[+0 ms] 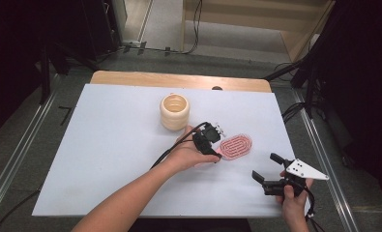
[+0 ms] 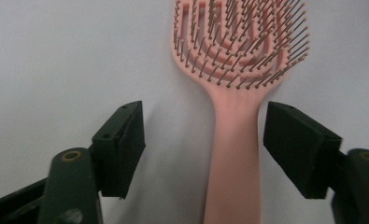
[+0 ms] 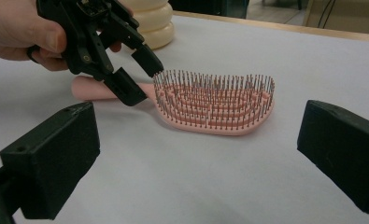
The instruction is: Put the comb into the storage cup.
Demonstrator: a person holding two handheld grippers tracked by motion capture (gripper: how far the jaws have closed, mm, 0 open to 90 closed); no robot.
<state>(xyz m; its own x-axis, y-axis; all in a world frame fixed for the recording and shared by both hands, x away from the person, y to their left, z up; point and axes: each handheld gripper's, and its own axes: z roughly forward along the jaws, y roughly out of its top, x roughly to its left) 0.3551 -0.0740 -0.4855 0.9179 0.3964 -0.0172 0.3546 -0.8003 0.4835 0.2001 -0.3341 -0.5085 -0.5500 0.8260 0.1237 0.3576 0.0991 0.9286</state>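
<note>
The high view looks down on the whole table [image 1: 106, 145]; both gripper views sit close and low, sharing the brush [image 2: 238, 60].

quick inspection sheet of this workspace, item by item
surface: white sheet over a wooden table, flat and clean.
job's things: pink hairbrush lying bristles up, its handle between the left gripper's jaws, pads not pressing on it.
clutter: cream ribbed cup upright behind the brush, apart from it.
grippers: left gripper lowered over the brush handle, jaws part closed with gaps either side; right gripper held off to the side, jaws open with nothing between them.
cables: black cable trails from the left gripper along the forearm; more cables on the floor beyond the table.
surroundings: grey floor, dark stands either side.
</note>
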